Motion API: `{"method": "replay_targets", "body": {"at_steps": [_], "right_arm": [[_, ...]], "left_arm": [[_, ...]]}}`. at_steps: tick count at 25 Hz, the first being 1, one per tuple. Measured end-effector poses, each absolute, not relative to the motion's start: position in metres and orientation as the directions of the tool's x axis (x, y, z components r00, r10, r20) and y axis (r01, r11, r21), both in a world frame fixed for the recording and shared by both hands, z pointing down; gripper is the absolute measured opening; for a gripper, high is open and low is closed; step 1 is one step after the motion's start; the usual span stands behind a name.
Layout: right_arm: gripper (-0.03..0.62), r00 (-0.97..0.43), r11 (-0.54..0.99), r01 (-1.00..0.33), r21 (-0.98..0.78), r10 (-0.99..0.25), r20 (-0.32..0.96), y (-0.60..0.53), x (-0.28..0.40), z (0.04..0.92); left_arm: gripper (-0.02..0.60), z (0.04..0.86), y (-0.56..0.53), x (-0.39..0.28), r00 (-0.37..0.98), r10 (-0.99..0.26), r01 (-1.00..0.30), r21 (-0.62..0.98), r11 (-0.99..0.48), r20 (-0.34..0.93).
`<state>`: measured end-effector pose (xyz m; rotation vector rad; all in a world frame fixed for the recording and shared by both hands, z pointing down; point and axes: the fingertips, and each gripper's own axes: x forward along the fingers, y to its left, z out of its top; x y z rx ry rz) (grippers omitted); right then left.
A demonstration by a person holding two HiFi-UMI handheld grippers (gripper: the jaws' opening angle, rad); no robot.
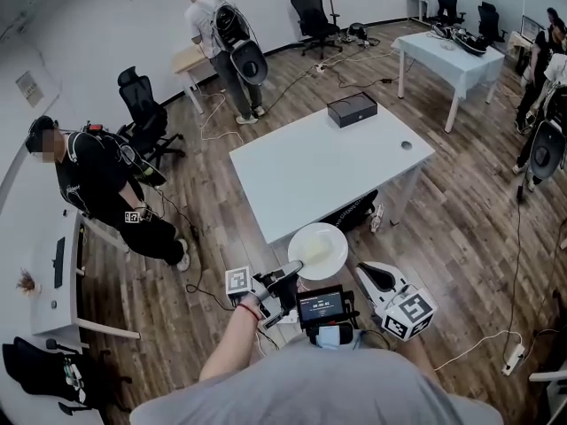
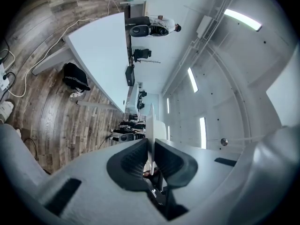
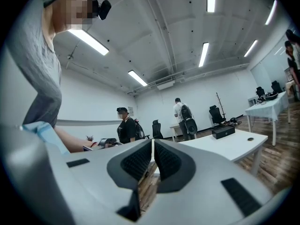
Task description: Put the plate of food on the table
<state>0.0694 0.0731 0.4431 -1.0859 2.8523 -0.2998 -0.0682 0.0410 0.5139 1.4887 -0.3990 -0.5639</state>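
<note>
A round white plate [image 1: 319, 250] hangs just off the near edge of the white table [image 1: 330, 168], with something pale lying on it. My left gripper [image 1: 290, 274] is shut on the plate's near-left rim. In the left gripper view the plate [image 2: 151, 125] shows edge-on, pinched between the two dark pads [image 2: 129, 159]. My right gripper [image 1: 365, 273] floats just right of the plate and apart from it. In the right gripper view its jaws [image 3: 153, 150] stand shut with nothing between them, and the table [image 3: 225, 144] lies ahead to the right.
A black box [image 1: 352, 109] sits at the table's far edge, and a small round grommet [image 1: 406, 145] near its right end. Cables run over the wood floor [image 1: 461, 237]. A person [image 1: 106, 184] sits at left; another stands at the back by office chairs [image 1: 314, 16].
</note>
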Motion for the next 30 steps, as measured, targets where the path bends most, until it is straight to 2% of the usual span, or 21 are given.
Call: {"method": "replay_targets", "body": {"at_steps": [20,30], "right_arm": [[0.034,-0.736,0.713,-0.664,-0.226,-0.676,0.035,0.051,0.085,0.461],[0.033,-0.728,0.706,-0.678,-0.205,-0.682,0.060,-0.051,0.080,0.449]], "left_arm": [[0.034,0.518,0.004,-0.053,0.817,-0.566,0.130,0.992,-0.008,-0.112],[0.034,0.518,-0.113,-0.058,0.815,-0.567,0.139,0.990,-0.003,-0.116]]}}
